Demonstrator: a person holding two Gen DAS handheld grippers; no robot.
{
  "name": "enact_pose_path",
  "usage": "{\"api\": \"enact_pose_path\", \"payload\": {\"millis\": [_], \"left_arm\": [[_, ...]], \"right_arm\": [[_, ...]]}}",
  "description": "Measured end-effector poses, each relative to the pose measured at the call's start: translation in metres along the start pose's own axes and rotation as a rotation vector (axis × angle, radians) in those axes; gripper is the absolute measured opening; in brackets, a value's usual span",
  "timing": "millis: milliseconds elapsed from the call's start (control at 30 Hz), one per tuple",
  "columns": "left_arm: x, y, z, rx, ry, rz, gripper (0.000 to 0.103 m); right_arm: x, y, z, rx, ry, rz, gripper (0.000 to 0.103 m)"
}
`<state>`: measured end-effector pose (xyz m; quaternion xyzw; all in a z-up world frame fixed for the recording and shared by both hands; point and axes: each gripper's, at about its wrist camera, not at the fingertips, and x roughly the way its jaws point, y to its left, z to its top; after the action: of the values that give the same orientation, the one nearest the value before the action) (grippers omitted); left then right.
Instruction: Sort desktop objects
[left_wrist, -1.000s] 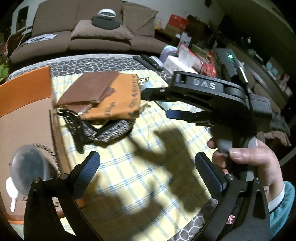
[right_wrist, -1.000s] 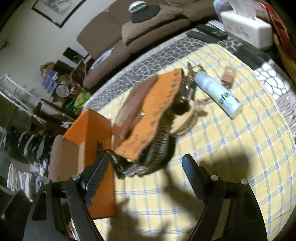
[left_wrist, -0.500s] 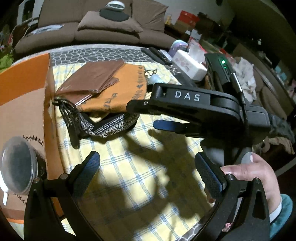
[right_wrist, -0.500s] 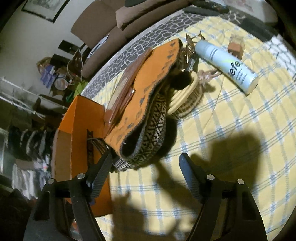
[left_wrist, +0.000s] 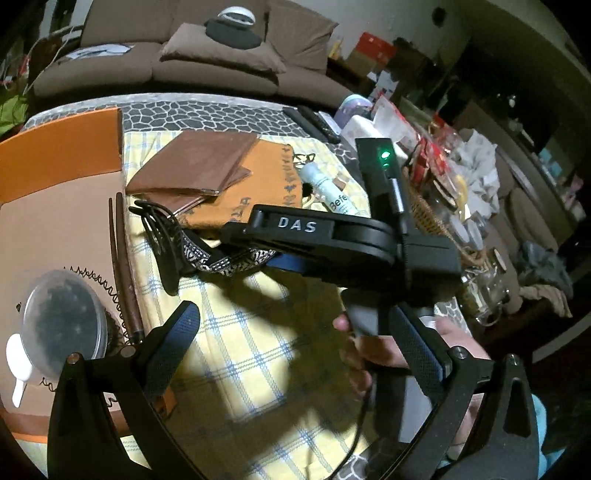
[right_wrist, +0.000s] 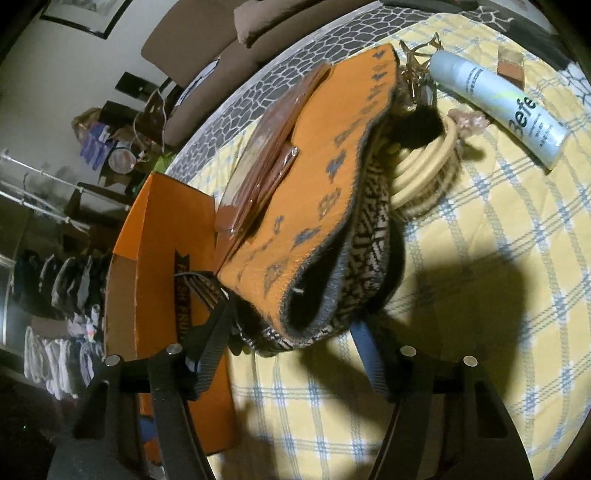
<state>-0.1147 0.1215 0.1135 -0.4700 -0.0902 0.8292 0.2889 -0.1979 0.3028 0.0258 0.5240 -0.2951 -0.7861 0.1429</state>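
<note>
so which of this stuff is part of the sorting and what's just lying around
In the job:
- right gripper, jaws open around the patterned band
- orange cloth with the brown wallet on it
- orange box
- white tube
- left gripper, open, holding nothing

Lying about:
- sofa
- tissue box
- remotes

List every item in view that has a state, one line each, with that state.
Left gripper: open, holding nothing.
Right gripper: open, fingers either side of the patterned band's edge.
Patterned band: lying on the cloth under the orange pouch.
Orange pouch: lying flat, brown wallet on top.
Brown wallet: folded shut.
White tube: lying on its side.
Orange box: open.
</note>
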Motion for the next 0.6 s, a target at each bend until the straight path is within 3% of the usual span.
{"api": "enact_pose_path", "payload": {"millis": [67,167,600], "left_arm": [[-0.001,0.002,0.000,-0.002,0.001,0.000,0.103],[-0.003,0.004,0.000,-0.010,-0.004,-0.003,0.103],[0.021,-0.012,-0.003,-0.057,0.047,-0.105,0.103]], "right_arm": [[0.004,-0.001,-0.001,0.002,-0.004,-0.014,0.054],[0.003,-0.006,-0.002,0.016,-0.020,-0.008,0.049],[-0.053,-0.035,0.001,0.049,-0.038,0.091,0.041]]}}
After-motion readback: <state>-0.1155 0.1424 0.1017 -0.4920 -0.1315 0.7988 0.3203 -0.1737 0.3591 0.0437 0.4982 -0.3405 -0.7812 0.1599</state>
